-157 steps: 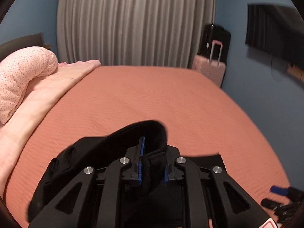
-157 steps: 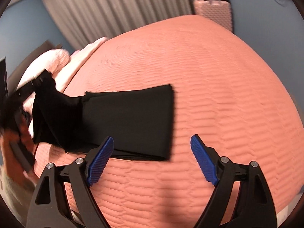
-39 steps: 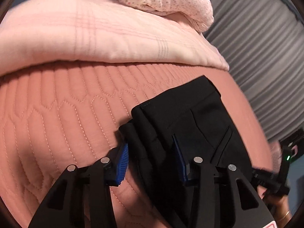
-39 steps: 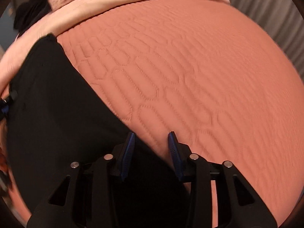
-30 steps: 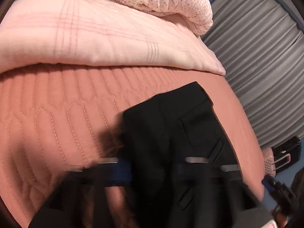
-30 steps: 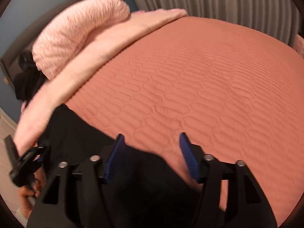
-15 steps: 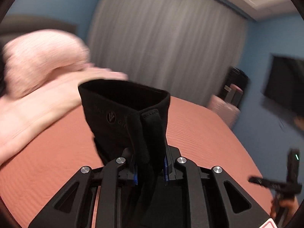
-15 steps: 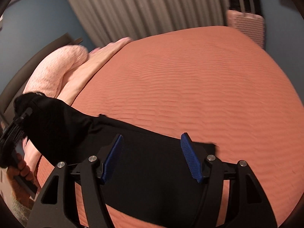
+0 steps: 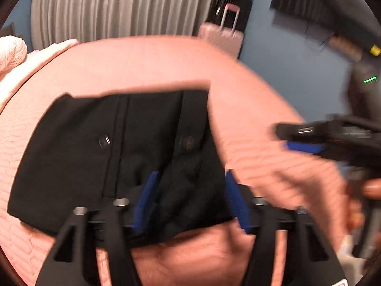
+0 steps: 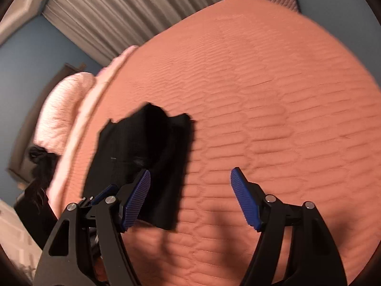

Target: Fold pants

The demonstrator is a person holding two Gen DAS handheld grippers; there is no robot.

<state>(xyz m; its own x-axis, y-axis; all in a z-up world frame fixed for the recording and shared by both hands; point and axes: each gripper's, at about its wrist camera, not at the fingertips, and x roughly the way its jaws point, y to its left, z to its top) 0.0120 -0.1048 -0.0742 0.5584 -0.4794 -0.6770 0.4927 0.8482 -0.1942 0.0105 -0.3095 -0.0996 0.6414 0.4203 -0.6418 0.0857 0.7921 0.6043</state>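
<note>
The black pants lie folded in a compact rectangle on the salmon quilted bed. My left gripper is open, its blue pads straddling the near edge of the pants without pinching them. In the right wrist view the folded pants sit left of centre. My right gripper is open and empty above the bed, just right of the pants. The right gripper also shows blurred at the right of the left wrist view.
Pink pillows and a pink blanket lie along the head of the bed. A pink suitcase stands by the grey curtain. A dark screen hangs on the blue wall.
My left gripper has let go of the lifted waistband and opened; the pants now lie flat and folded. My right gripper has opened wider and moved off to the right of the pants.
</note>
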